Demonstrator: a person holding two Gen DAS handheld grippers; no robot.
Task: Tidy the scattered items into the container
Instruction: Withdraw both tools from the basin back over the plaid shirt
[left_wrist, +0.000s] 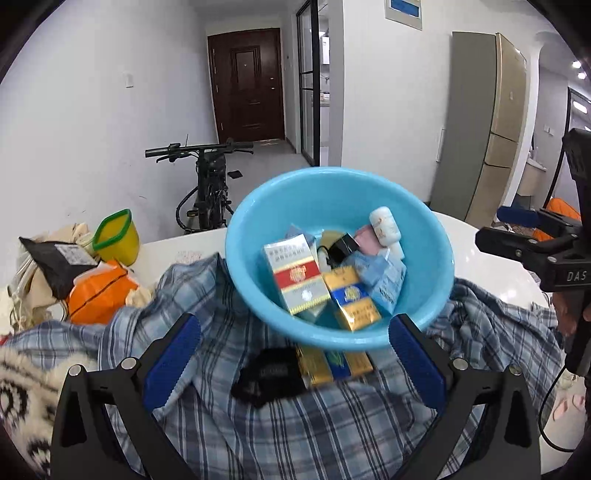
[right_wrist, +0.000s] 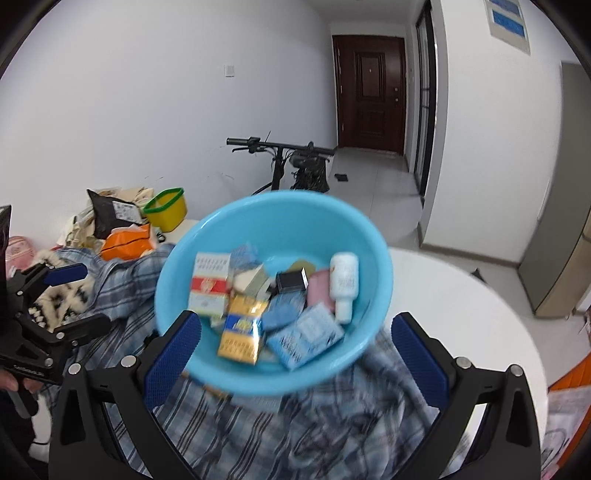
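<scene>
**Two items were waiting under the basin edge**

I saw the round white table (right_wrist: 461, 295) first, and most of its near part was covered by a crumpled blue-and-white checked shirt (left_wrist: 332, 424). On this cloth stood the light blue round plastic basin (left_wrist: 258, 221), which I took as the container. It leaned toward my cameras, I think because the soft folds under it were not even. Inside it many small things lay in a heap already: a red-and-white cigarette box (left_wrist: 295, 277), a blue-and-gold cigarette box (left_wrist: 354, 299), pale blue packets, a small black box (right_wrist: 291, 281) and a white plastic bottle (right_wrist: 344, 284).

Two things were not yet inside. A gold-and-blue flat pack (left_wrist: 334, 363) lay on the shirt, partly hidden under the near rim of the basin, and a small black soft object (left_wrist: 267, 374) lay just beside it on the left. I could not tell what this black object was.

My left gripper (left_wrist: 295, 362) hovered over these two with fingers spread wide and nothing between them. My right gripper (right_wrist: 295, 358) was also wide and empty, near the front of the basin.

The overhanging rim stood in the way of the pack, in my judgement. Farther left were an orange bag (left_wrist: 99, 295), a yellow tub with green rim (left_wrist: 116, 236) and a patterned woolly cloth (left_wrist: 22, 387); a bicycle (left_wrist: 207, 177) stood behind.
</scene>
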